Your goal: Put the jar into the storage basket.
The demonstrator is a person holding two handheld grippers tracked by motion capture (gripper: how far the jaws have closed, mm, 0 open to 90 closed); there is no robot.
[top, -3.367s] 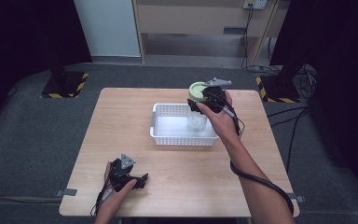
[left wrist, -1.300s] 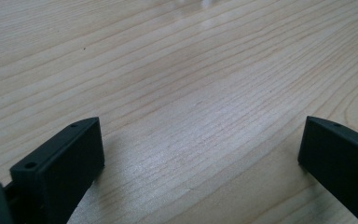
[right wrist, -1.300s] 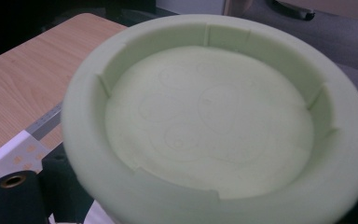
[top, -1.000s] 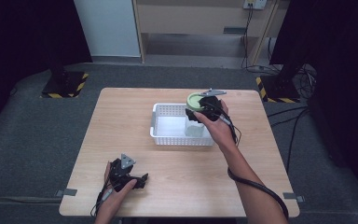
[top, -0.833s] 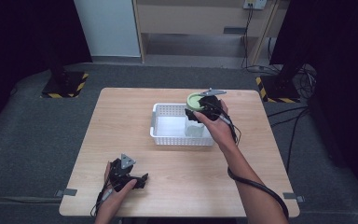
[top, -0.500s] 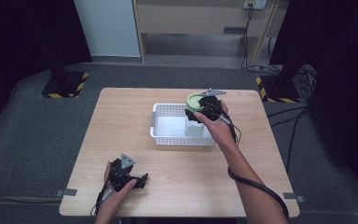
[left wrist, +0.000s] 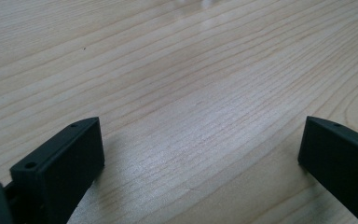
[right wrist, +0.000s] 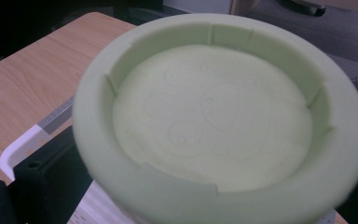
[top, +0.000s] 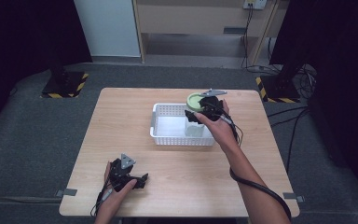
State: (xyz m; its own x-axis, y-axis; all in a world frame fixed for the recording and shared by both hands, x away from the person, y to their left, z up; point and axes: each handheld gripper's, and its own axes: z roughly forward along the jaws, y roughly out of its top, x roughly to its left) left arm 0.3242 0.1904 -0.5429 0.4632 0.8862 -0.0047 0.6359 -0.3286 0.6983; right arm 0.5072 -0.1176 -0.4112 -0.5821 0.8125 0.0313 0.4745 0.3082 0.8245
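There is no brand, label or readable writing on anything here; the pale green lid [right wrist: 219, 121] only carries faint circular moulding marks on its inner face, too soft to read as letters. The right gripper [top: 200, 111] has its two black jaws closed around a container with that green lid at the far right corner of the white basket [top: 168, 137], and from the right gripper view the lid sits between the jaws with its hollow side up, its rim spreading past both of them, so the jaws stand about as wide as the body beneath the lid. The clear part below the lid reaches down inside the basket, though whether it touches the basket floor I cannot tell. The basket itself stands a little right of the middle of the wooden table [top: 121, 121], toward the far side. The left gripper [top: 137, 179] lies low at the near left of the table in the person's hand, well apart from the basket; in the left gripper view its jaws are spread wide with only bare wood grain between them, gripping nothing, their tips resting on or just above the tabletop
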